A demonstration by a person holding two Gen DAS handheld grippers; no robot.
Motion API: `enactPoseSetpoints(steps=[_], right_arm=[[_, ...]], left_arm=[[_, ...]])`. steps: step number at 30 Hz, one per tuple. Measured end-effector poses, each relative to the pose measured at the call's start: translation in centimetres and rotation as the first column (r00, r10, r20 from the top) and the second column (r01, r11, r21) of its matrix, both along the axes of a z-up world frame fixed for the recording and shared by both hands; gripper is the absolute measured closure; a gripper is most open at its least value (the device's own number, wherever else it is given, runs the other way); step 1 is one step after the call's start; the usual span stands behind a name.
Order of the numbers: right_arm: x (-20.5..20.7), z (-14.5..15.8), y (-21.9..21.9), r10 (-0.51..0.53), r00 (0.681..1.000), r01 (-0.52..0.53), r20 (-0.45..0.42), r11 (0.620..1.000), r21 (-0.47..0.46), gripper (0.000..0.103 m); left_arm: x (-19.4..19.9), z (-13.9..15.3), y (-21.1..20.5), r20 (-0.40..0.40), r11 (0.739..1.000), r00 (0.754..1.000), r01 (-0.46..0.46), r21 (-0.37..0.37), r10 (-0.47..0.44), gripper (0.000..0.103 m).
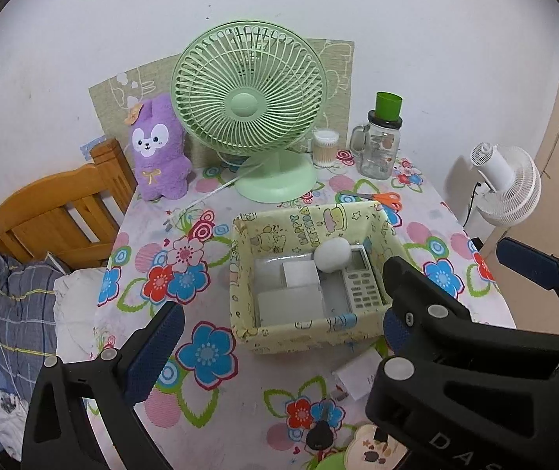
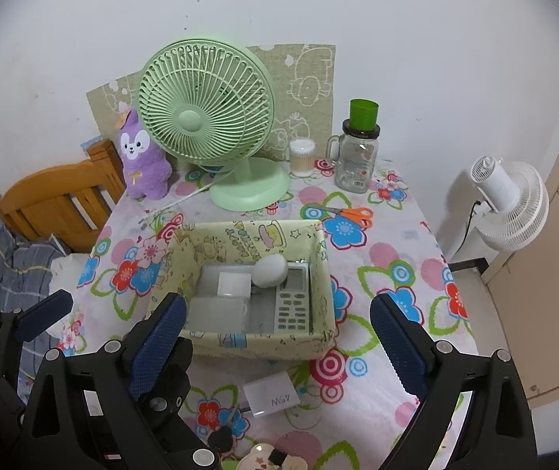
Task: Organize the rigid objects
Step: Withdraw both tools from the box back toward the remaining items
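Observation:
A yellow cartoon-print fabric box [image 1: 311,331] [image 2: 264,342] sits mid-table. Inside lie a calculator [image 1: 362,282] [image 2: 293,303], a white egg-shaped object [image 1: 333,255] [image 2: 271,271], and white flat boxes [image 1: 291,305] [image 2: 219,309]. A white charger block [image 2: 272,396] [image 1: 357,378] lies on the cloth in front of the box, with a black key [image 1: 320,436] [image 2: 220,438] nearer still. My left gripper [image 1: 279,337] is open and empty above the box's near wall. My right gripper [image 2: 275,348] is open and empty, over the box front and the charger.
A green desk fan [image 1: 248,109] [image 2: 205,117], purple plush [image 1: 158,149], cotton-swab jar [image 1: 325,148], glass jar with green cup [image 1: 381,145] and orange scissors [image 1: 385,197] stand at the table's back. A wooden bed frame [image 1: 56,211] is left, a white fan [image 1: 510,184] right.

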State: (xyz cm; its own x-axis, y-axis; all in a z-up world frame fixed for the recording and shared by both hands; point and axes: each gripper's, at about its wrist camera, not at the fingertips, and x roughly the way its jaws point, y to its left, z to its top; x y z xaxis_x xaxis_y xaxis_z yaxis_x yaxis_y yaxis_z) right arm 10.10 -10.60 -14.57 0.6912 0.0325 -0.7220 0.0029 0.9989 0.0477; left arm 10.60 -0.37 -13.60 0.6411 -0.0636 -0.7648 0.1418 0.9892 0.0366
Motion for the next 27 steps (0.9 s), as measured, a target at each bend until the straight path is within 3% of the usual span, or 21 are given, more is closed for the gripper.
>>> enactPoseSetpoints(steps=[27], right_arm=[[-4.8,-3.1,-0.5,-0.057,0.998,0.058,-0.036,0.998,0.012,0.006]], left_arm=[[-4.0,-2.7,0.3,-0.030,0.999,0.999,0.043,-0.025,-0.044,0.000]])
